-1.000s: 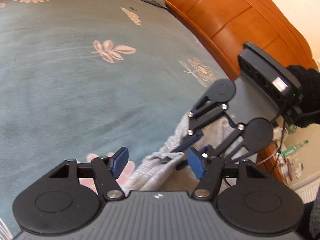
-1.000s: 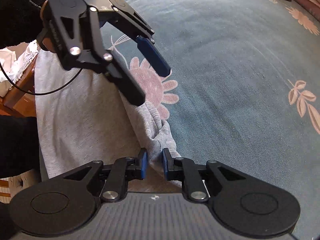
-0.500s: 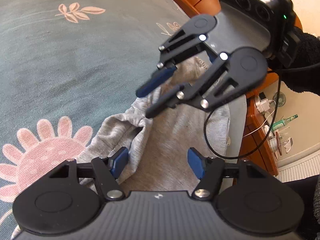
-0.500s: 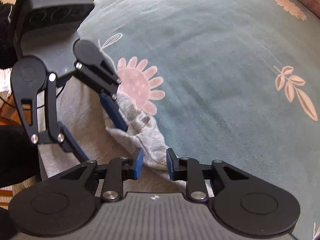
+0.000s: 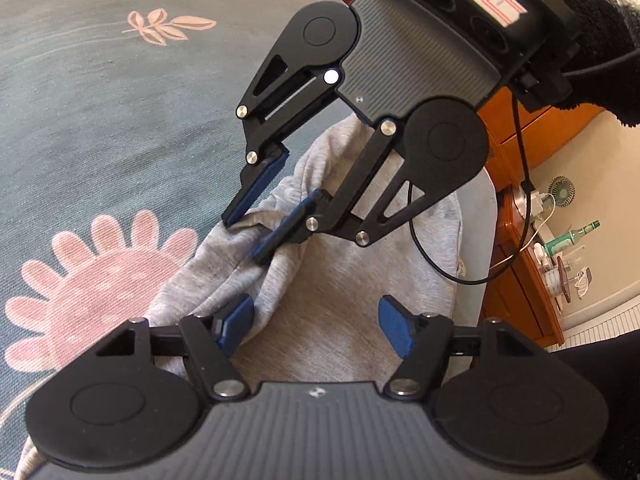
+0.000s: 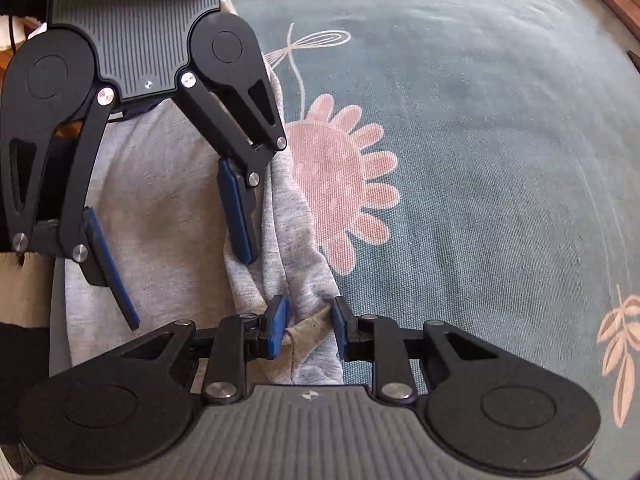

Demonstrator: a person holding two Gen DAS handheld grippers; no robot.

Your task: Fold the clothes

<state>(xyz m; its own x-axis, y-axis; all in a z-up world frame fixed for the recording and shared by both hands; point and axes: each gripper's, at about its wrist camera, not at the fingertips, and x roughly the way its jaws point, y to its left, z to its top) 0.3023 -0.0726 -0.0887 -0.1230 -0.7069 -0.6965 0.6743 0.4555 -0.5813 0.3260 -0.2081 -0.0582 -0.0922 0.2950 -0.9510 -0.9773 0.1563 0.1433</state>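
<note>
A grey garment (image 5: 340, 304) lies at the edge of a teal flowered bedspread (image 5: 100, 112), with its bunched edge toward the pink flower. My left gripper (image 5: 316, 322) hovers low over the garment with its jaws opening. Nothing is pinched, and its left pad sits beside the raised fold. My right gripper (image 6: 309, 320) points steeply down and straddles that fold (image 6: 304, 304). Cloth lies between its pads, which stand partly apart without clamping it. Each view shows the other tool: the right gripper (image 5: 246, 236) on the fold, the left gripper (image 6: 188, 288) above the grey cloth (image 6: 168, 200).
An orange wooden bed frame (image 5: 516, 120) runs along the right side. Beyond it stands a bedside surface with bottles (image 5: 576, 236), a small fan (image 5: 562, 190) and cables. A black cable (image 5: 432, 264) hangs from the right tool over the garment. A dark fuzzy sleeve (image 5: 600, 32) holds that tool.
The right gripper's jaws widened from a tight pinch on the fold, and it rolled. The two tools drew closer together over the garment's bunched edge, with the left one lower.
</note>
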